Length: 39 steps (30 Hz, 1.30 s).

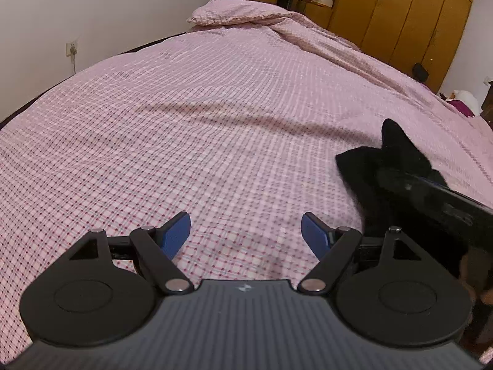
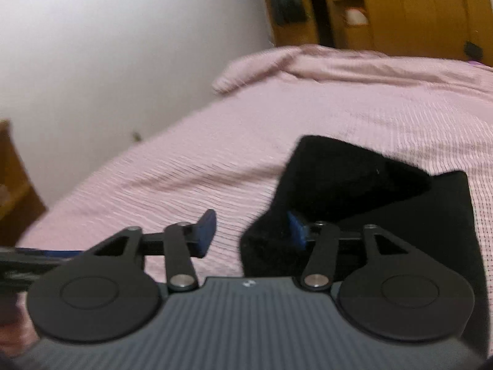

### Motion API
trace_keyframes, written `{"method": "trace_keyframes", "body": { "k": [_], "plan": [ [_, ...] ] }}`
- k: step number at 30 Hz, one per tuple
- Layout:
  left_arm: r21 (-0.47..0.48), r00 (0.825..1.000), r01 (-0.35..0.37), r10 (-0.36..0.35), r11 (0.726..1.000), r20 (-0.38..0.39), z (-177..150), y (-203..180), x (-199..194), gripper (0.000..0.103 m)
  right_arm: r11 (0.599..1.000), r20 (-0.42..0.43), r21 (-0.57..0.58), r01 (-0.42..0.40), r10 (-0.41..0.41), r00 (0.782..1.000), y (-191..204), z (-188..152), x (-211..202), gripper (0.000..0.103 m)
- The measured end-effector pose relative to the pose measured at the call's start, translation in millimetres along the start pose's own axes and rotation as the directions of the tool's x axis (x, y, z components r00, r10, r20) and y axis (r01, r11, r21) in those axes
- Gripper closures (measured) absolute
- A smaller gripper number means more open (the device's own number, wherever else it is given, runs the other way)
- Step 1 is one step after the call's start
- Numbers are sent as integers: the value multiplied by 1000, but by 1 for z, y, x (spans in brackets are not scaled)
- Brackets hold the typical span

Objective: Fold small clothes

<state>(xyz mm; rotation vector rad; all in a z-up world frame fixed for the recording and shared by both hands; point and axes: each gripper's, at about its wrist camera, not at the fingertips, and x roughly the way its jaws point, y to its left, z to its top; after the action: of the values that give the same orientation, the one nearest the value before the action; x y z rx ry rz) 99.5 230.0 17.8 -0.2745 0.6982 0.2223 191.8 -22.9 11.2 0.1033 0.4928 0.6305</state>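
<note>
A small black garment (image 2: 363, 191) lies on the pink checked bedspread (image 1: 185, 123). In the left wrist view the garment (image 1: 369, 169) shows at the right edge, partly behind the other gripper's body. My left gripper (image 1: 246, 231) is open and empty, low over bare bedspread to the left of the garment. My right gripper (image 2: 251, 234) is open at the garment's left edge; its right blue pad (image 2: 296, 228) is against the black cloth and its left pad (image 2: 206, 231) is over the bedspread. The right wrist view is motion-blurred.
A pink pillow (image 1: 237, 12) and a rumpled quilt lie at the head of the bed. Wooden wardrobes (image 1: 400, 15) stand beyond it. A white wall with a socket (image 1: 72, 47) runs along the left. A wooden piece (image 2: 12, 178) stands at the left.
</note>
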Motion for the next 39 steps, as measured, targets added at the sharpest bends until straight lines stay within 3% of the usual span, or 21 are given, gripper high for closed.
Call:
{"method": "trace_keyframes", "body": {
  "k": [3,7,11,15,19,23,31,36,39],
  "plan": [
    [2,1000,28,-28,1000,14,4,-10,-5,20,999,35,-32,-18,20,999,-1,3,-27,49],
    [19,997,75,-75,997,35,9,-29,-12,20,1000,70,7,-27,26,997,-21,5,-62,49],
    [48,990,130,-132,990,51,12,-53,-16,20,998,83,38,51,-54,995,-45,-1,-84,49],
    [73,983,176,-179,982,42,11,-75,-10,20,985,41,85,151,-155,987,-70,-13,-87,48],
    [75,989,148,-149,986,9,7,-90,13,20,978,-2,121,169,-170,985,-81,-31,-82,48],
    [117,996,57,-48,992,-70,-8,-90,39,20,979,-32,84,187,-185,982,-83,-48,-79,48],
    [95,993,106,-100,990,-62,-16,-73,28,18,981,-19,115,157,-156,988,-87,-59,-95,48],
    [92,985,173,-171,981,-33,-1,-80,20,18,947,23,302,113,-126,992,-111,-47,-104,23],
    [97,986,166,-162,981,-48,6,-88,30,18,932,24,342,122,-138,990,-124,-41,-100,23]
  ]
}}
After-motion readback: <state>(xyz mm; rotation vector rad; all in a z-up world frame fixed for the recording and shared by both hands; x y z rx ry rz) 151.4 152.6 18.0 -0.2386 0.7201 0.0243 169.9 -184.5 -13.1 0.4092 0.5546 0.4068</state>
